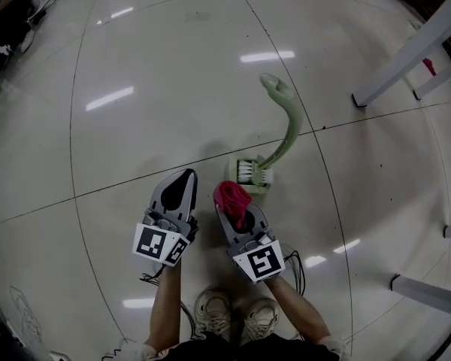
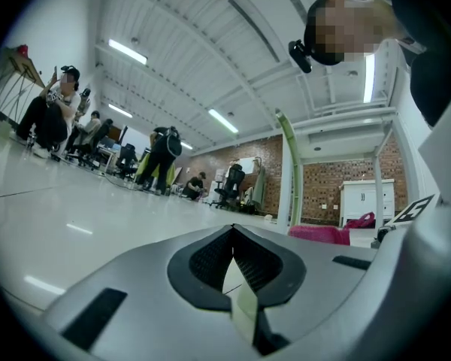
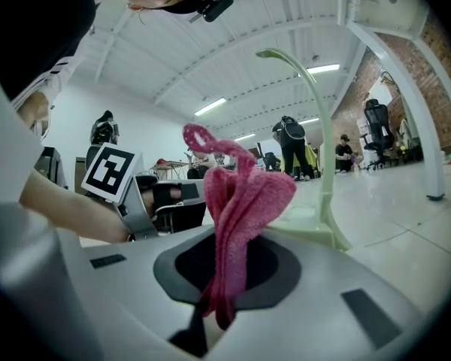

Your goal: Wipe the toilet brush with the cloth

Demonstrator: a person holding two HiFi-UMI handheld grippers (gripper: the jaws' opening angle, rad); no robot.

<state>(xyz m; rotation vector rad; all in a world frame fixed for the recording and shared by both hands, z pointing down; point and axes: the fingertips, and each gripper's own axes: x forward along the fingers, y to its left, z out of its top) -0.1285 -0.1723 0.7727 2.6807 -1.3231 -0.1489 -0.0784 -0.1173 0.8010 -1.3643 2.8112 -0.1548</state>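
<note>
Now right gripper (image 1: pixel 237 215) clamping pink cloth (image 1: pixel 231 196), lying nearer toilet brush (image 1: pixel 254 173); handle (image 1: pixel 289 126) standing upright just ahead; left gripper (image 1: pixel 182 179) holding jaws together, empty.

You stand in a large open workroom, more a lab hall or shared studio than a home. The glossy pale floor (image 1: pixel 173 89) runs wide in big tiles, and a white pitched ceiling (image 2: pixel 195 43) carries long strip lights (image 2: pixel 223 120). A brick wall (image 2: pixel 331 190) closes the far end, with office chairs (image 2: pixel 231 184), a white cabinet (image 2: pixel 366 199) and several people (image 2: pixel 164 153) seated or standing about.
</note>
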